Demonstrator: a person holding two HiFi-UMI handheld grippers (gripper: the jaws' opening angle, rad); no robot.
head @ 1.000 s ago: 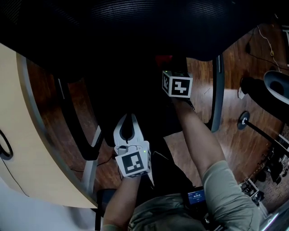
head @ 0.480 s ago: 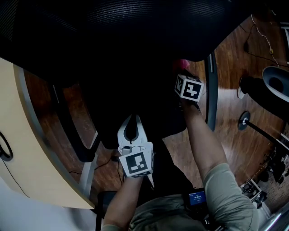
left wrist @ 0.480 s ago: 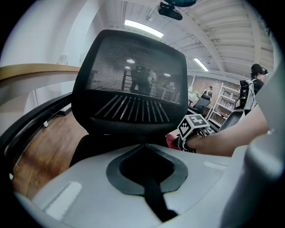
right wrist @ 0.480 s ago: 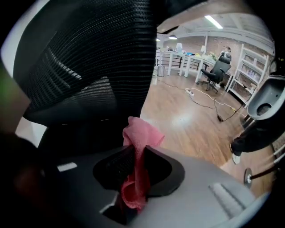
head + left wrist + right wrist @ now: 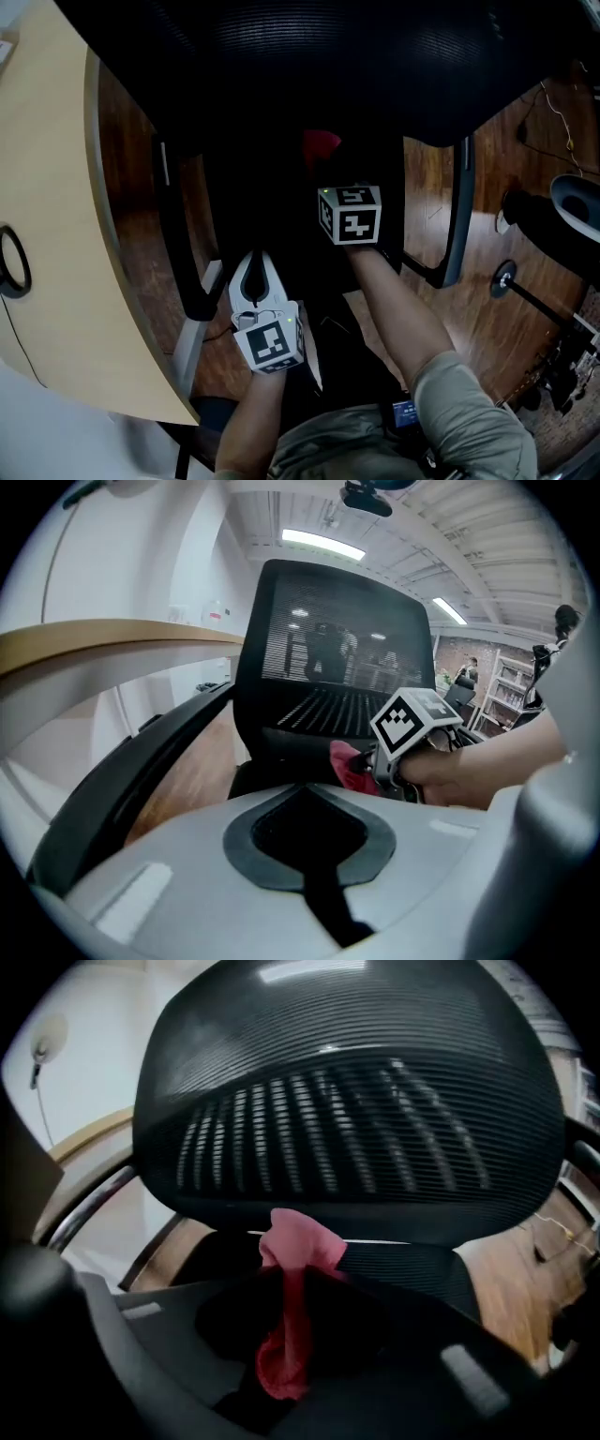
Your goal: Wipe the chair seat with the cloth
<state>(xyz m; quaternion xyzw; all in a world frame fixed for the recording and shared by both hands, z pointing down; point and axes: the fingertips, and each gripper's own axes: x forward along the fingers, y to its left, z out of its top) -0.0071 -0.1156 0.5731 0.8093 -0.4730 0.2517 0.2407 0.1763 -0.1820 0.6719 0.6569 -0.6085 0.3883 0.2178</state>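
Beside the pale desk (image 5: 56,244), the left gripper (image 5: 256,272) is hovering closed and empty near the front of the chair seat (image 5: 272,197). The cloth (image 5: 298,1241), pink and crumpled, is bunching out past the right gripper (image 5: 286,1335), which is clamping it toward the seat's back, just below the mesh backrest (image 5: 356,1101). The seat is showing so dark that cloth contact is impossible to tell
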